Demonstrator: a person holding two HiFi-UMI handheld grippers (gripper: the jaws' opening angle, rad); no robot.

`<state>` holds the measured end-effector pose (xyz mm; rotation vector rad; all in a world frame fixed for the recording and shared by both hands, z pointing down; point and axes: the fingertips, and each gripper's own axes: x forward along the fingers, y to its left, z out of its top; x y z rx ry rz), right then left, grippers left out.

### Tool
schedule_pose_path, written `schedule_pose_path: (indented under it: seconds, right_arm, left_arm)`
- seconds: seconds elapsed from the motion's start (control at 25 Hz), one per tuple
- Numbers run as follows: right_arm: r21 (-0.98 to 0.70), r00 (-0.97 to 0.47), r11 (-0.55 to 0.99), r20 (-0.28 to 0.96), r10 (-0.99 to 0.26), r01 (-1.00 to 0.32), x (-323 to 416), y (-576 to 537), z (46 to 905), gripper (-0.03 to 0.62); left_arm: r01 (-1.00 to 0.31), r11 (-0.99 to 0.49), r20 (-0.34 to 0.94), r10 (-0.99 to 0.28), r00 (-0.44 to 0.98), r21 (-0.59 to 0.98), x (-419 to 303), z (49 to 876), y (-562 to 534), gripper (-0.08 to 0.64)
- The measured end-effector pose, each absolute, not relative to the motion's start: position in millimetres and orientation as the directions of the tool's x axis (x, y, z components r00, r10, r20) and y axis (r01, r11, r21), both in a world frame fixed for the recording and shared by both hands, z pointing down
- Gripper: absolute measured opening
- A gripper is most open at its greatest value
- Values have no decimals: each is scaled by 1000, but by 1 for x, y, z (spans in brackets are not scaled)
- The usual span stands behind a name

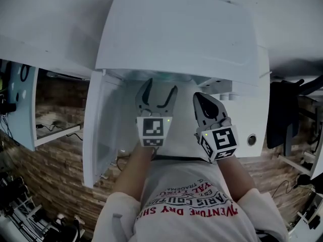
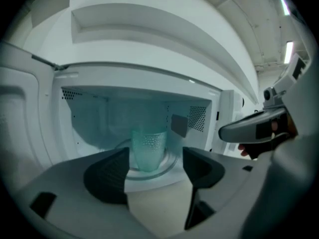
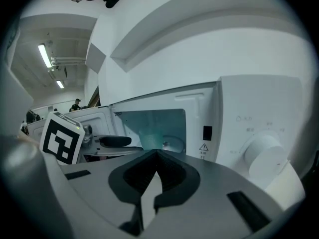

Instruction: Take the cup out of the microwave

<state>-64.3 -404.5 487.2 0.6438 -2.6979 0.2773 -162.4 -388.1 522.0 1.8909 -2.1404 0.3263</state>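
Gaping — left hand-held gripper (image 2: 155, 158), short of cup (image 2: 148, 151).

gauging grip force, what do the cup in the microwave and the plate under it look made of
Clear dimpled cup: glass or clear plastic, can't tell which; glossy, the back wall shows through it.
Round clear turntable plate under it: probably glass, see-through with a shiny rim.

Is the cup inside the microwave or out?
Inside: the cup stands upright on the turntable within the open microwave cavity.
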Motion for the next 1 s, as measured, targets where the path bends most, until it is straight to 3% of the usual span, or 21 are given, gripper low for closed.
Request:
schedule_pose_path:
  seconds: [0.12, 0.28, 0.52, 0.92, 1.0]
  right_arm:
    - [-95, -829, 880, 396, -395, -465, -66, -410, 496, 5]
    - [-89, -823, 884, 416, -387, -460, -67, -415, 507, 5]
    - [-96, -810, 878, 443, -384, -469, -65, -420, 523, 5]
    - [-83, -791, 872, 470, -392, -482, -65, -426, 531, 5]
    - [-76, -790, 873, 469, -395, -481, -63, -426, 530, 5]
  left_arm:
    - [-993, 122, 384, -917, -109, 9, -169, 536, -403, 400]
    - [-992, 121, 389, -916, -100, 32, -174, 543, -421, 439]
    - [-994, 106, 349, -933, -88, 34, -178, 542, -445, 439]
    - [-985, 171, 417, -894, -164, -19, -193, 558, -464, 432]
    - [-982, 185, 422, -889, -178, -23, -195, 558, -463, 370]
